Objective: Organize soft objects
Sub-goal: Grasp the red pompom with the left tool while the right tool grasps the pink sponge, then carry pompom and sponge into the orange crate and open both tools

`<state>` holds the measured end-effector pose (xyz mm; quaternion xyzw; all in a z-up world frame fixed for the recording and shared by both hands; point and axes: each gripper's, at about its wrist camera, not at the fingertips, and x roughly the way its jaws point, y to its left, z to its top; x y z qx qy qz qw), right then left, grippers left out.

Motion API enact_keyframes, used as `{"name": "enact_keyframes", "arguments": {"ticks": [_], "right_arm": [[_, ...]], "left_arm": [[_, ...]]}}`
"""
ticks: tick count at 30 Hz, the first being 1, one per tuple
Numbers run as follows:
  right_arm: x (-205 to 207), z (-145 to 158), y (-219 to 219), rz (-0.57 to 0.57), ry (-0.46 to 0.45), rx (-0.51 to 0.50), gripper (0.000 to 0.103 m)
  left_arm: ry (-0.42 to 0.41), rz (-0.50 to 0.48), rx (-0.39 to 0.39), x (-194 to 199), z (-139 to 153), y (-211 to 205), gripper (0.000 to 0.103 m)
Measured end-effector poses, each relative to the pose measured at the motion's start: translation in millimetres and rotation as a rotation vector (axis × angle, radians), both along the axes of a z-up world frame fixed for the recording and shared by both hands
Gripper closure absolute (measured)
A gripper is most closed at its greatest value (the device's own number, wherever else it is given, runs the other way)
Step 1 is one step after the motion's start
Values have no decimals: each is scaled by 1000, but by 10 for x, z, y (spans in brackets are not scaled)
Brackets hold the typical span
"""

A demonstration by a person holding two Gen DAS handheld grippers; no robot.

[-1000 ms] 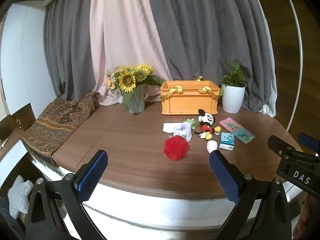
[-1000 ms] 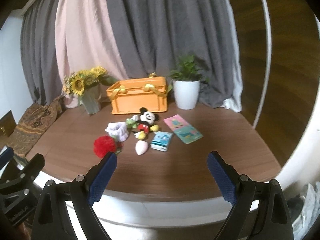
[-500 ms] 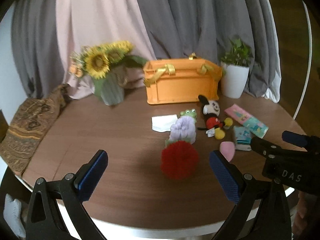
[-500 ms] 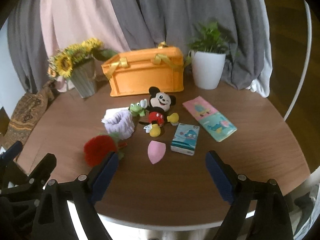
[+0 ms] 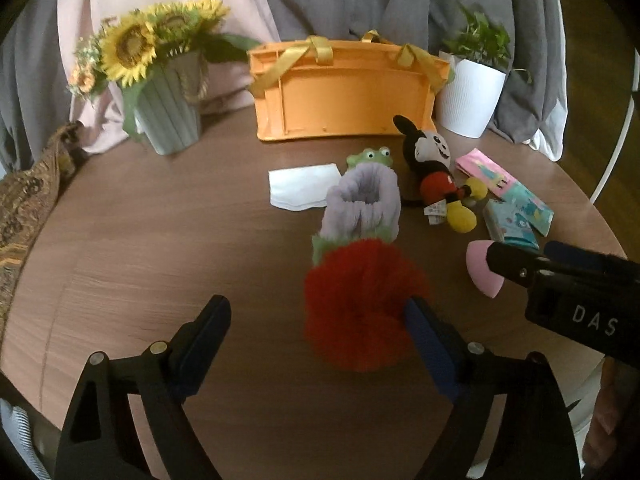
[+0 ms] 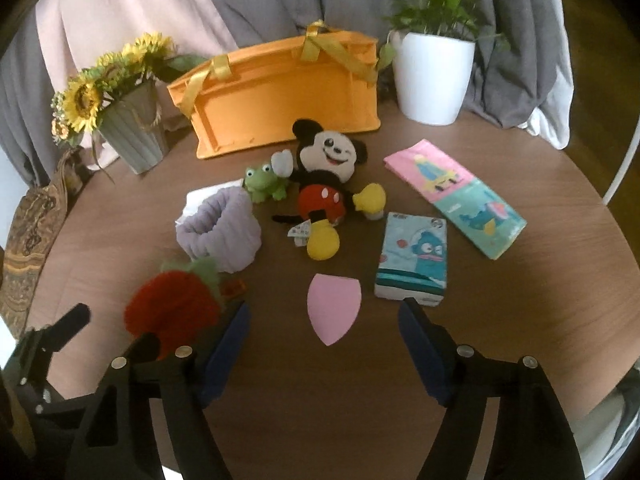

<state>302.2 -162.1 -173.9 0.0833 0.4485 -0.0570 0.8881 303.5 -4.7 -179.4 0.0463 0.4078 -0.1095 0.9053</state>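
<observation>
Grey and pink curtains back a round wooden table (image 5: 160,240); an orange basket (image 5: 344,92) stands at its far edge. Nearer the front edge, the red pompom (image 5: 360,304) sits just ahead of the left gripper (image 5: 316,332), touching its right finger, jaws apart. Right gripper (image 6: 324,344), also spread, frames the pink sponge (image 6: 334,312).

pompom (image 5: 360,312): fluffy | table (image 6: 320,392): matt wood grain | crate (image 6: 280,92): smooth plastic

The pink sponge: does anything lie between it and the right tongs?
No. In the right wrist view, only bare table separates the pink sponge from the open right tongs.
</observation>
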Motion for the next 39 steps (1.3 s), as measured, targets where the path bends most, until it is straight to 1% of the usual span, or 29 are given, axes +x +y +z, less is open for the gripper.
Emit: {"name": "enact_keyframes", "arguments": {"ticks": [4,7,9,11,13,16,18,22,24,27,30,33,35,39], "right_arm": [[126,-108,-39,2,33,28,30],[218,-204,-100,2,67,57,35],[263,-267,-130,-2,82,81,36],[309,-337,-144,4,105,108,39],[330,-383,-143,11,117,116,40],[360,-430,-166,9,124,123,43],[374,-455,-171,10,126,124,43],[402,-513,-183,21,144,124,49],[411,-510,-171,27,133,107,53],[420,-522,-165,36,131,82,64],[412,-518,-164,50,124,74,65],[386,-465,-142,72,116,56,65],[366,-373,-128,86,91,45,65],[364,-152,-118,102,43,36,65]], "left_arm": [[39,-5,-18,118,-98,-69,17],[47,-10,-32,176,-151,-114,18],[49,-20,-37,214,-183,-146,23],[54,-30,-37,258,-210,-177,26],[60,-39,-47,294,-232,-202,29],[66,-48,-65,324,-262,-219,36],[78,-56,-81,337,-290,-226,44],[70,-54,-92,333,-299,-234,53],[67,-54,-90,337,-295,-239,58],[67,-61,-93,333,-274,-242,60],[60,-54,-92,317,-237,-236,61],[51,-50,-109,287,-159,-219,62],[34,-47,-125,263,-70,-206,62],[-29,-44,-150,232,161,-186,62]]}}
